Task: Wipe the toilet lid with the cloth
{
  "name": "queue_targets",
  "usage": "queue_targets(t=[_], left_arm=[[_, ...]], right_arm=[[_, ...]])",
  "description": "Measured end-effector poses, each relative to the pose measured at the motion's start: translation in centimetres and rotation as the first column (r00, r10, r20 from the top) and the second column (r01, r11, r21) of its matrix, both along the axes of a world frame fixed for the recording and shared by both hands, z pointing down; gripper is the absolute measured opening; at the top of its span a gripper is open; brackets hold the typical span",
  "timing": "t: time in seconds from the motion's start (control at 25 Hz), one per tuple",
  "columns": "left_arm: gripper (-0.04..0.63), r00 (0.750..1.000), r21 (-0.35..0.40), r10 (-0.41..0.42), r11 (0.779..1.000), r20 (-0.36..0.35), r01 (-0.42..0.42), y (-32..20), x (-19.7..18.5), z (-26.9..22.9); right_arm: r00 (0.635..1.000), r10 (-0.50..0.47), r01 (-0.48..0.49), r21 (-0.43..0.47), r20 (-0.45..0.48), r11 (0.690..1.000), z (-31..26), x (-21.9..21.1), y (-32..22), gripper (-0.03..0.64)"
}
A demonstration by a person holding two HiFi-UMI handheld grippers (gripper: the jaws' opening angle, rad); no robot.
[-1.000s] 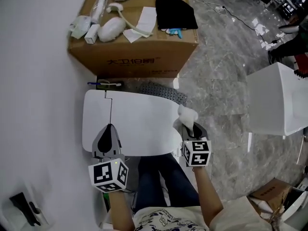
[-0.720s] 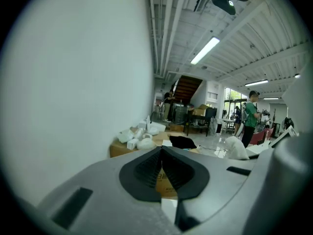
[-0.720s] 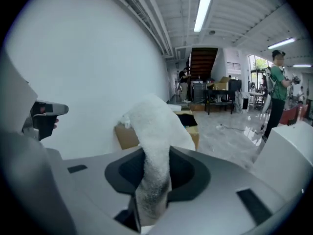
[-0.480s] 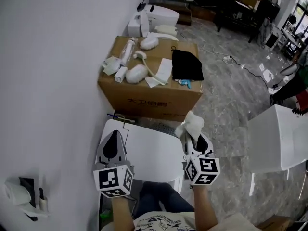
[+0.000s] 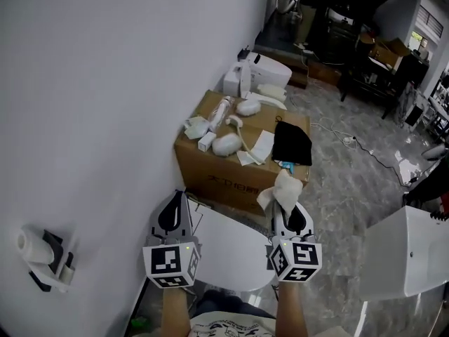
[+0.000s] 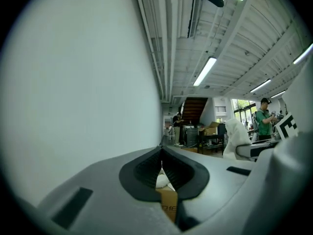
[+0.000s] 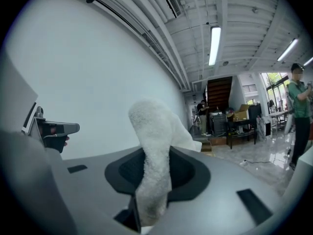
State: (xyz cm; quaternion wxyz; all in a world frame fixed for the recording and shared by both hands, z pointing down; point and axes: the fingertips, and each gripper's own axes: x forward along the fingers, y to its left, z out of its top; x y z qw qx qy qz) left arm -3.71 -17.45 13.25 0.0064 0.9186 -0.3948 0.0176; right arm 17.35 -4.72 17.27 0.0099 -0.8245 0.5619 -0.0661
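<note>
Holding: the right gripper (image 5: 289,217) (image 7: 151,180) has its jaws clamped on the white cloth (image 5: 280,188) (image 7: 154,131), and a thick fold stands up past the tips.
Left gripper: the left gripper (image 5: 174,213) (image 6: 162,166) has its jaws together with nothing between them. Through the small gap below the tips only the cardboard box (image 5: 235,163) shows.
Toilet lid: the toilet lid (image 5: 231,258) is white and closed. It lies low in the head view between the two grippers, with its far edge near the box.
Key relation: both gripper views look out level at the wall (image 5: 105,104) and the ceiling, not at the lid, so the lid is judged to lie beneath the jaws. The cloth points forward toward the box, away from the lid's surface.
Nearer hand: the right gripper sits at the lid's right edge, and it is the one with the cloth.
Next move calls for: tipping the right gripper down so the cloth meets the lid, then sweeping across it toward the wall side.
Long axis: the grippers cover the lid's sides, so its long axis cannot be told.
</note>
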Motion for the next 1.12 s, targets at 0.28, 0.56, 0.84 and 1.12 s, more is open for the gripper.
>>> queue_targets(t=[0.28, 0.56, 0.84, 1.12], left_arm=[[0.008, 0.998, 0.059, -0.048, 0.997, -0.035, 0.050, 0.3, -1.6, -3.4], [0.008, 0.995, 0.074, -0.084, 0.993, -0.061, 0.088, 0.2, -2.9, -4.2], [0.008, 0.995, 0.094, -0.087, 0.991, -0.059, 0.092, 0.4, -3.1, -4.8], [0.008, 0.995, 0.099, -0.087, 0.991, -0.057, 0.093, 0.4, -3.1, -4.9]], right_arm=[[0.997, -0.061, 0.064, 0.074, -0.040, 0.995, -4.5, -1.4, -1.1, 0.103], [0.991, -0.101, 0.110, 0.105, -0.084, 0.988, -6.3, -2.1, -1.9, 0.103], [0.991, -0.110, 0.119, 0.113, -0.081, 0.986, -6.4, -2.4, -2.4, 0.103], [0.990, -0.114, 0.122, 0.114, -0.079, 0.986, -6.3, -2.5, -2.7, 0.103]])
